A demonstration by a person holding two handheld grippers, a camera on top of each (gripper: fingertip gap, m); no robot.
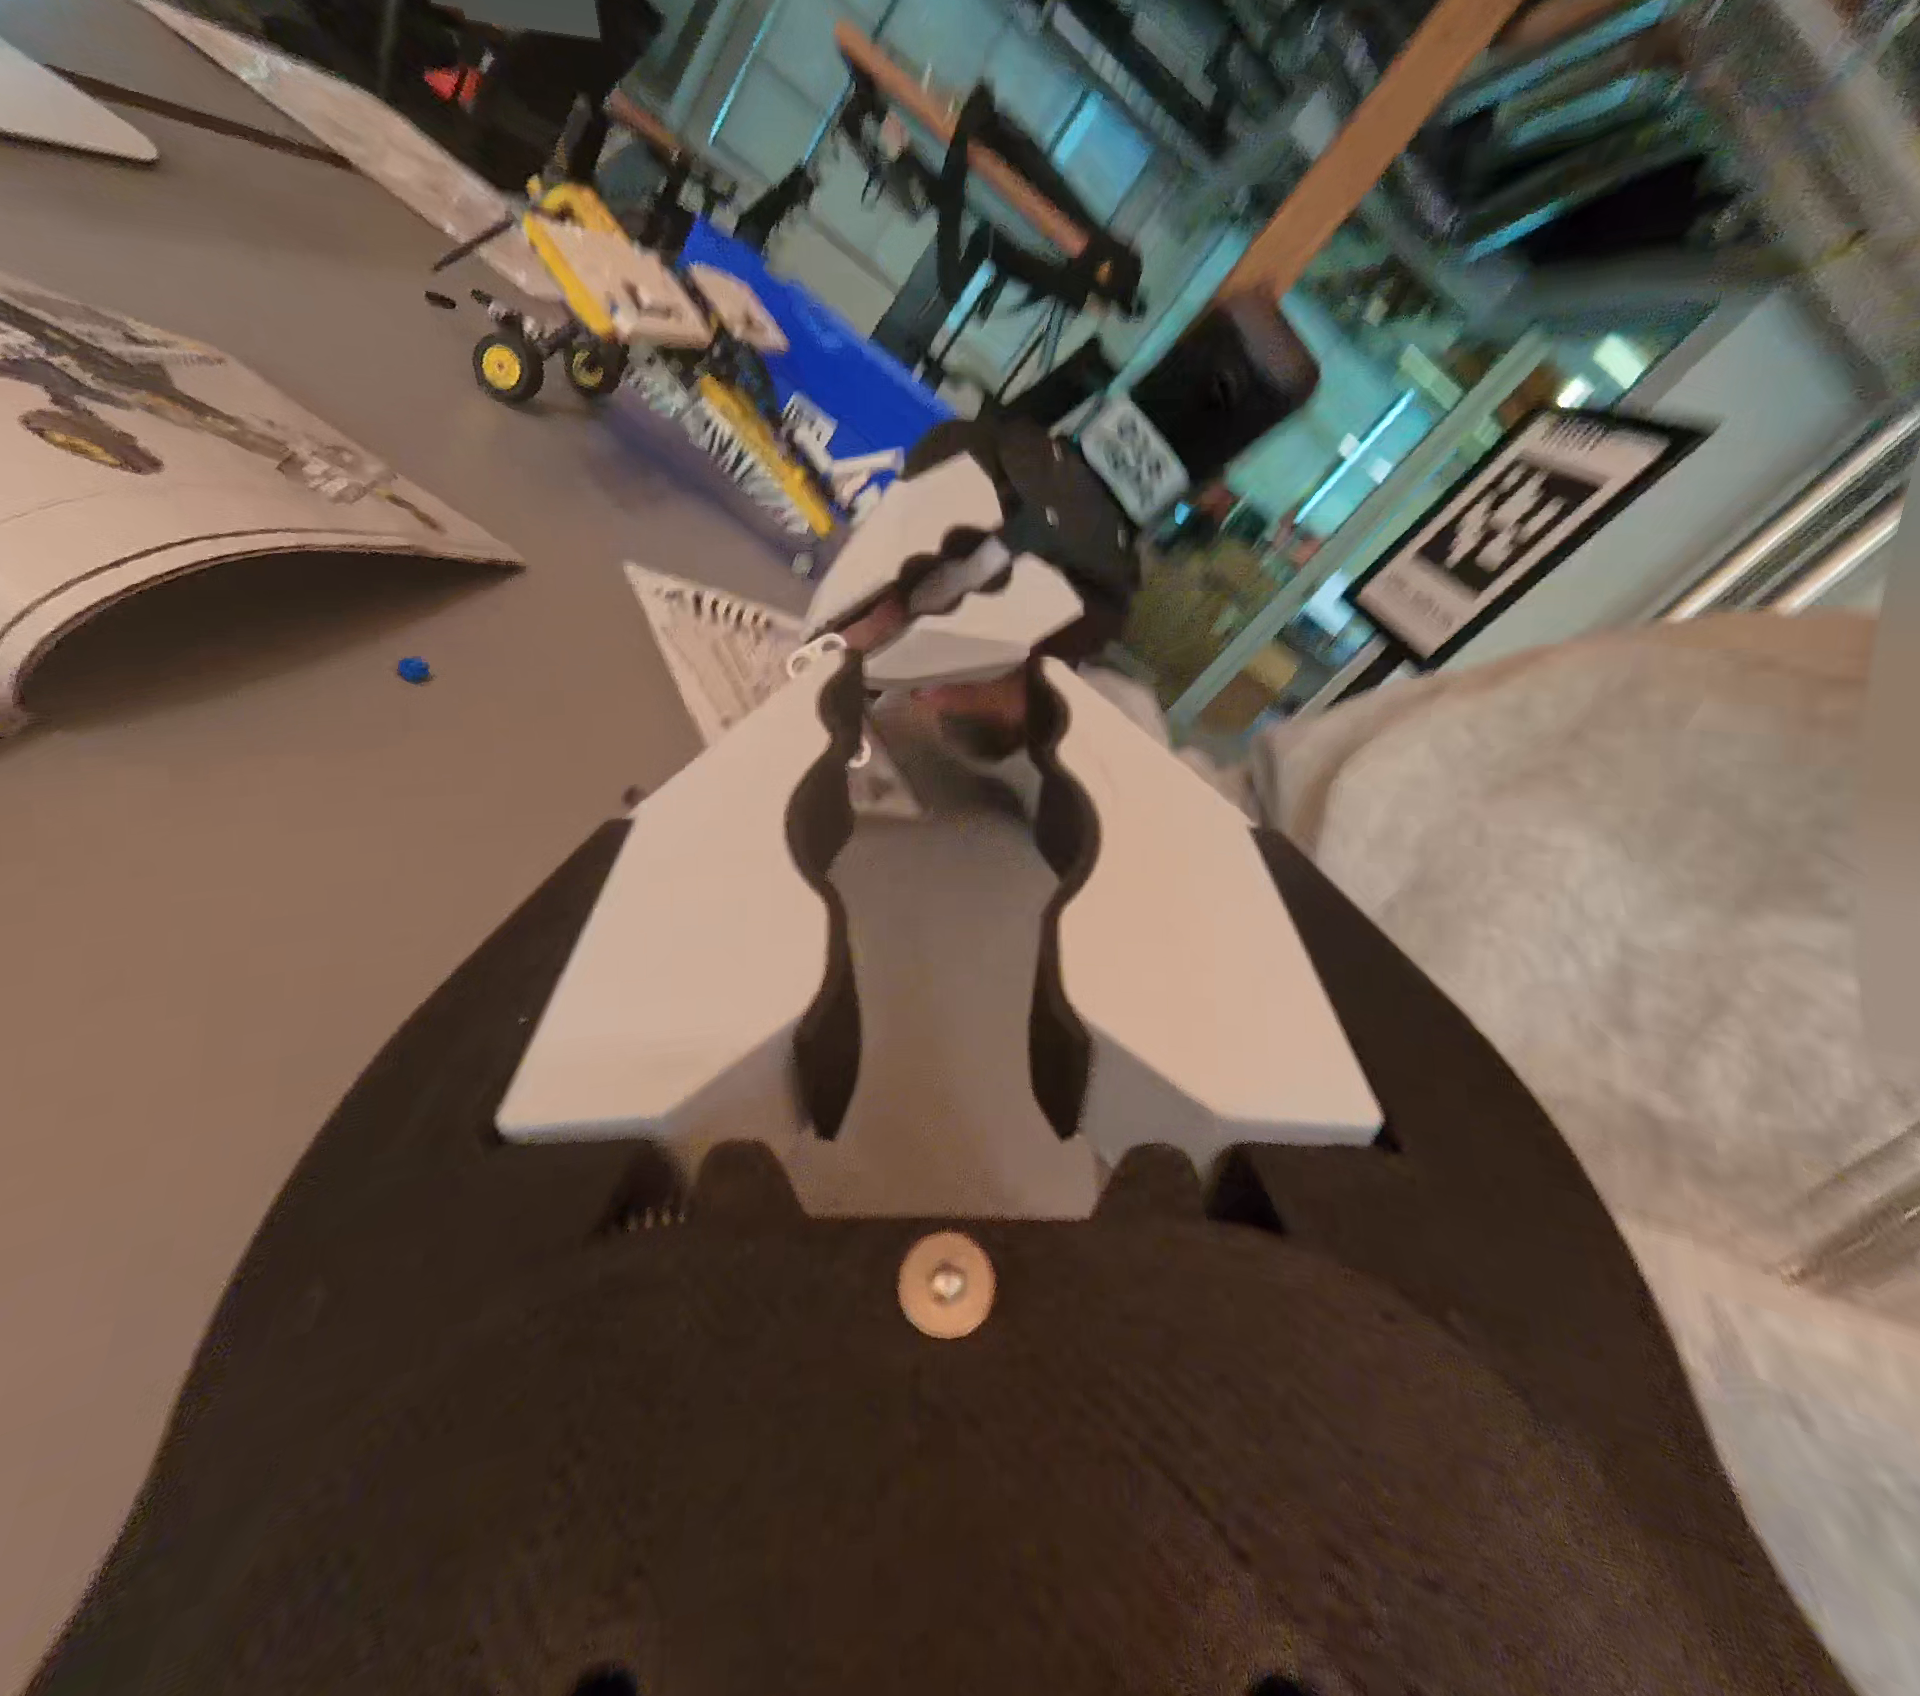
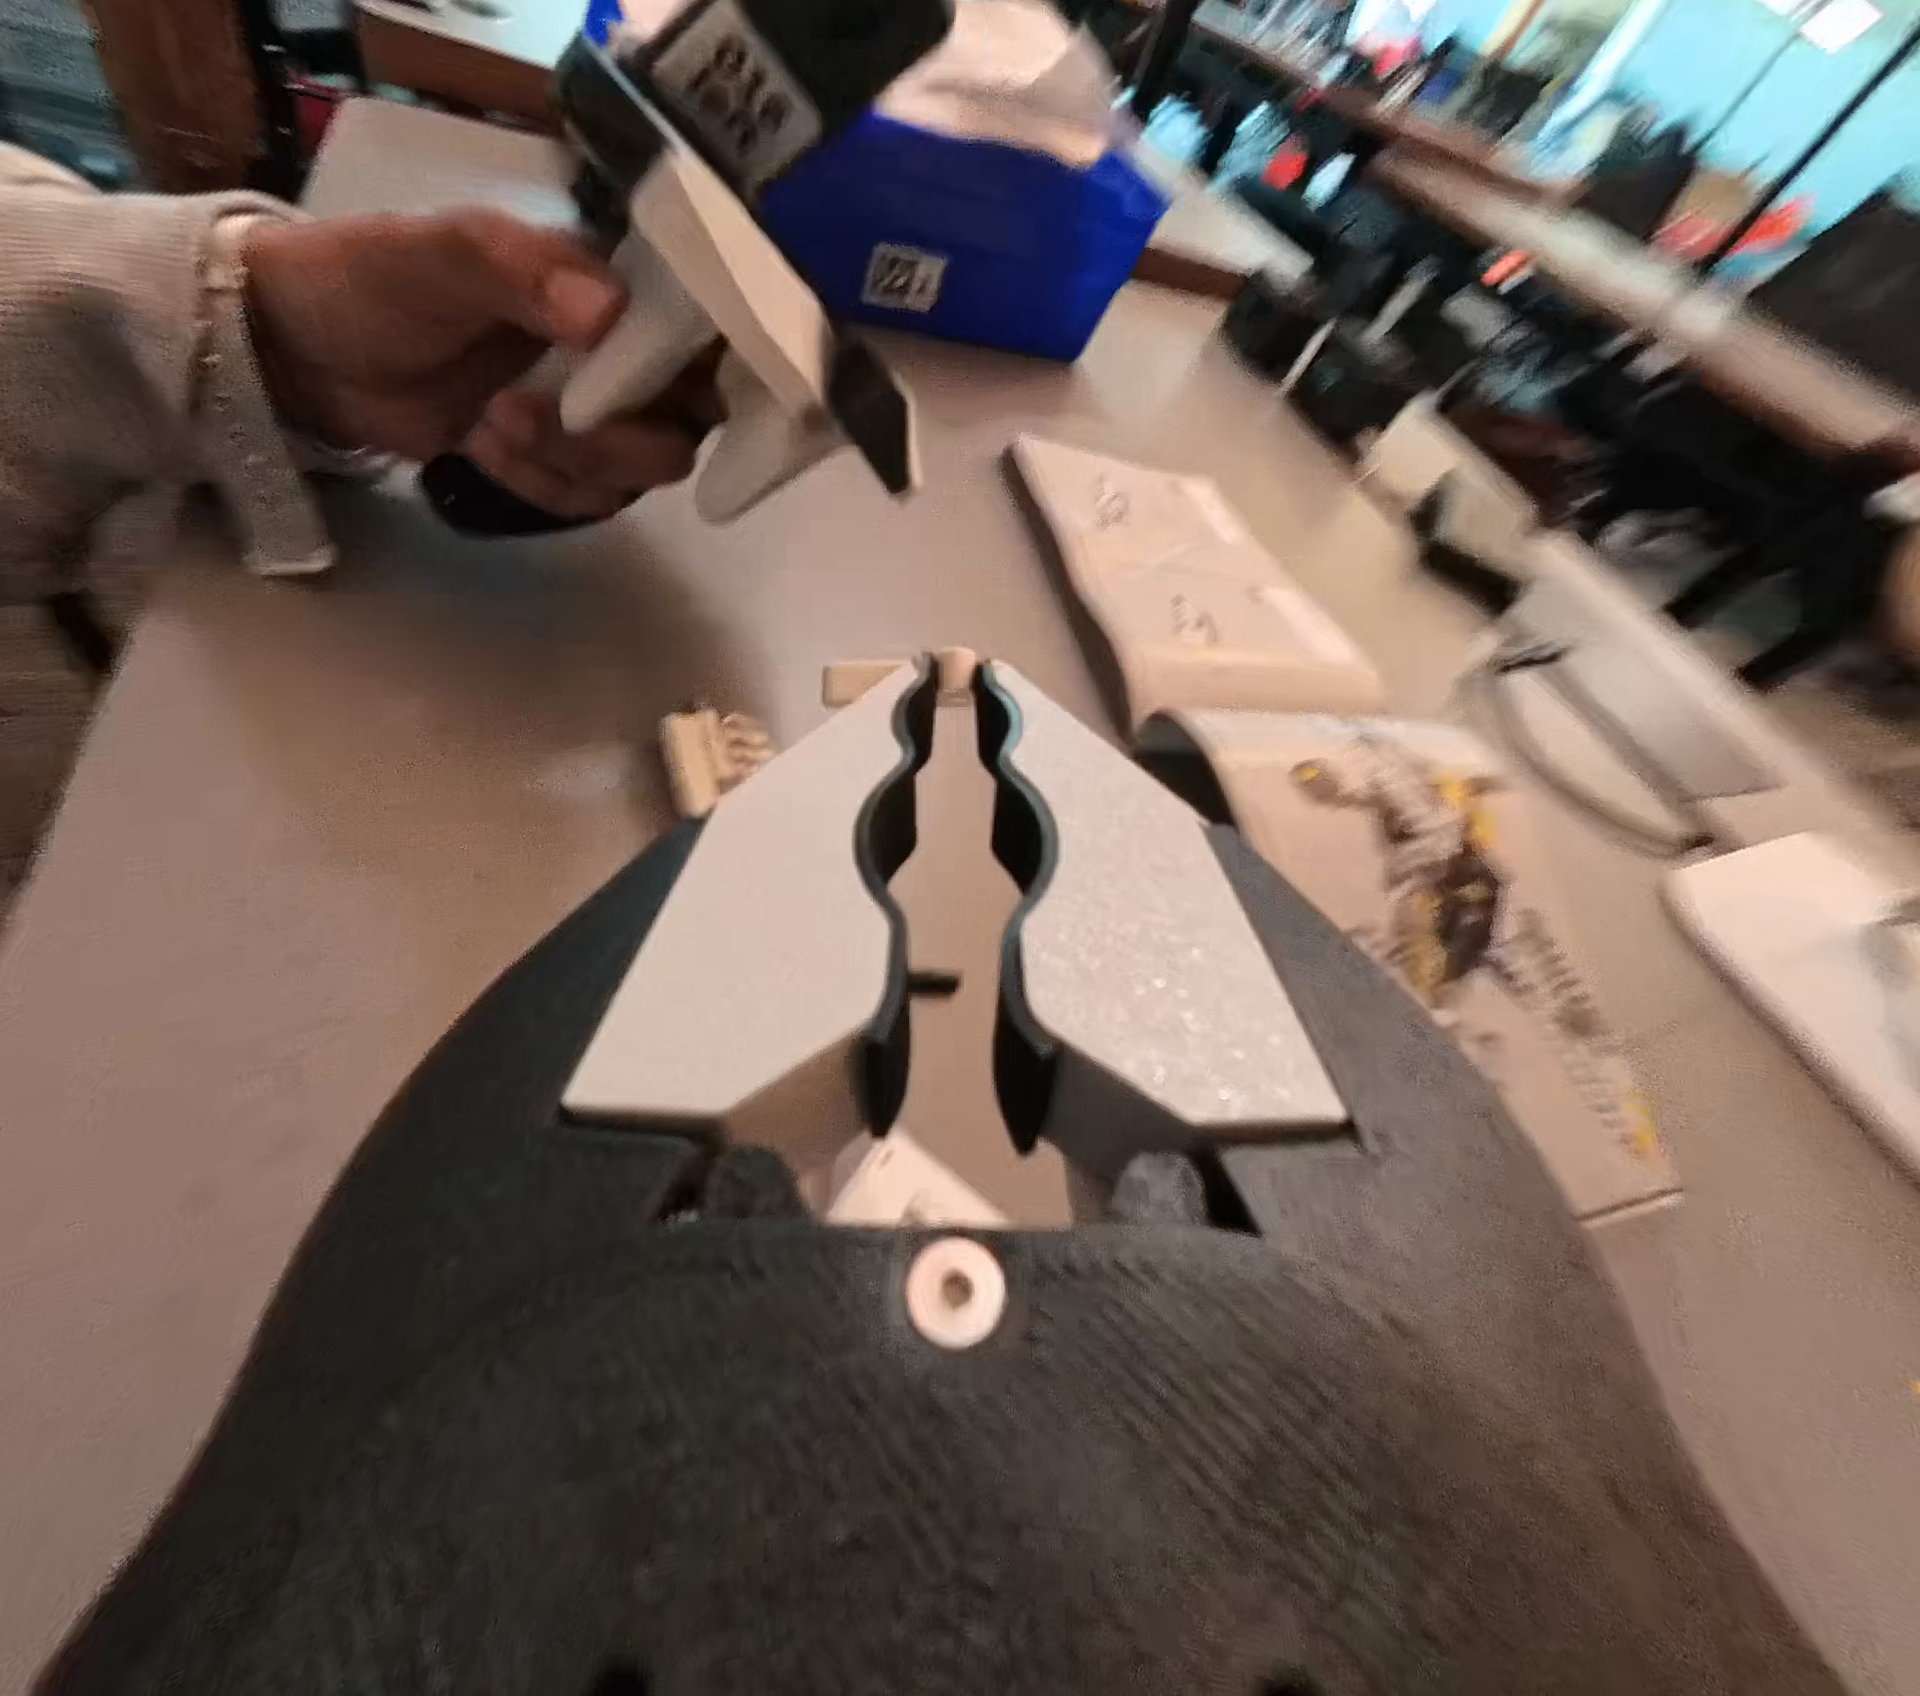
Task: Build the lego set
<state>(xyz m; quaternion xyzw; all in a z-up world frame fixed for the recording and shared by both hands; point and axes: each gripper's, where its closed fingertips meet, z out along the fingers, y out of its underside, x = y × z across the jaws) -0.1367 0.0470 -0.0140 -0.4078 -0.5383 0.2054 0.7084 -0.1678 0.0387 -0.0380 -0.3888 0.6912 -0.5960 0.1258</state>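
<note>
My right gripper (image 2: 954,678) is nearly closed, pinching a small pale grey lego piece (image 2: 954,667) at its tips just above the table. Another pale grey lego part (image 2: 715,753) lies on the table left of its fingers. My left gripper (image 1: 940,685) is open and empty, held in the air, pointing at the right gripper (image 1: 831,633) close ahead. In the right wrist view a hand holds the left gripper (image 2: 821,457) up at the upper left. The yellow and grey lego vehicle (image 1: 582,296) stands farther back on the table.
An open instruction booklet (image 1: 156,441) lies left, and also shows in the right wrist view (image 2: 1455,898). A blue box (image 2: 966,233) stands at the back. A tiny blue piece (image 1: 414,670) lies on the grey table (image 1: 312,867). A pale sleeve (image 1: 1558,919) fills the right. The grippers' ends are close to 5 centimetres from one another.
</note>
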